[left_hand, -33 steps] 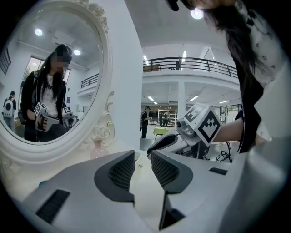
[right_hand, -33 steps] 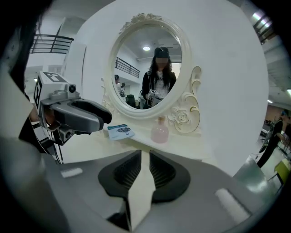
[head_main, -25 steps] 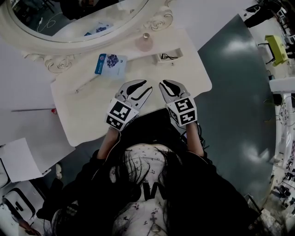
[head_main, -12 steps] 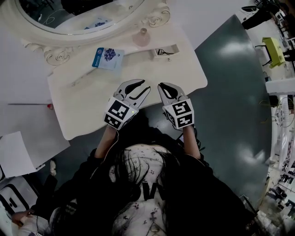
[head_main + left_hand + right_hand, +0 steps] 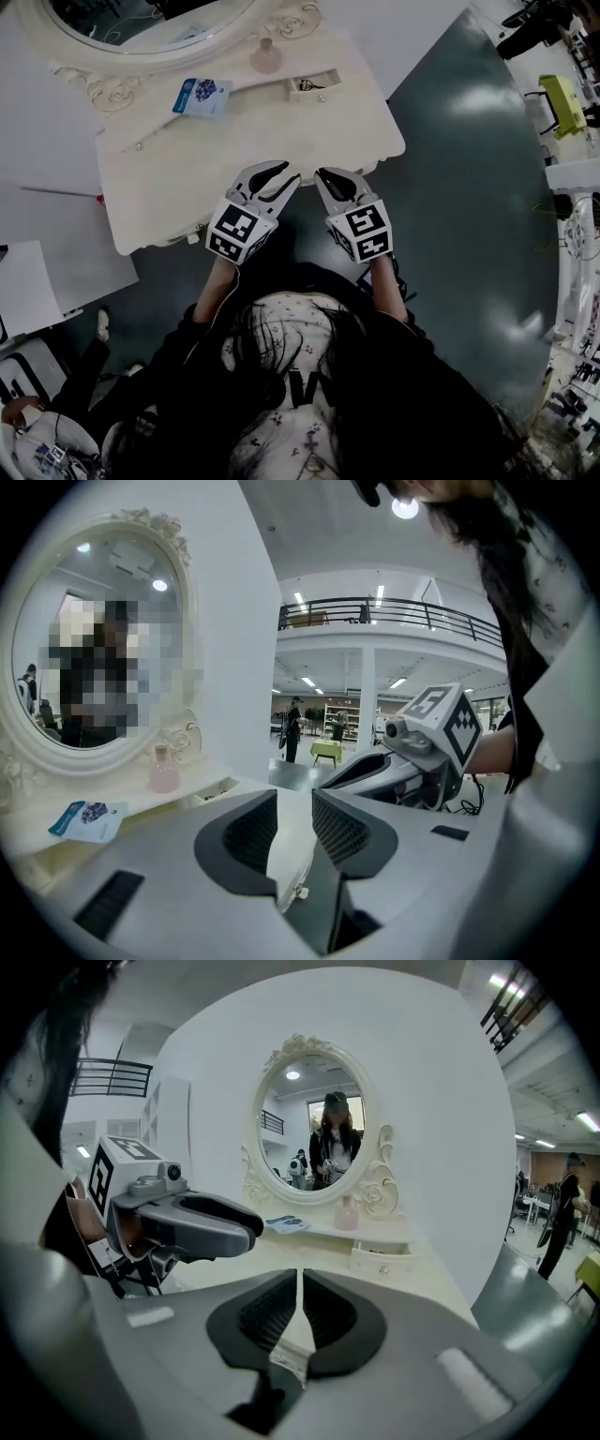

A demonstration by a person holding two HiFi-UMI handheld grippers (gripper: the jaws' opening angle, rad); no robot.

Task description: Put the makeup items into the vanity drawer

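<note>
A cream vanity table stands under an oval mirror. At its back lie a blue sachet, a pink bottle and a thin stick-like item. A small drawer beside the bottle stands open with something dark inside. Both grippers hover at the table's front edge, far from these items. My left gripper is a little open and holds nothing. My right gripper is shut on nothing. The right gripper view shows the bottle, the sachet and the drawer.
A white wall backs the mirror. White boards lie on the floor left of the table. Dark glossy floor spreads to the right, with a yellow-green stool at the far right edge. The person's body fills the bottom of the head view.
The table and mirror have slid up and left in the head view. Both grippers have drawn back from over the tabletop to its front edge. Their jaws look unchanged.
</note>
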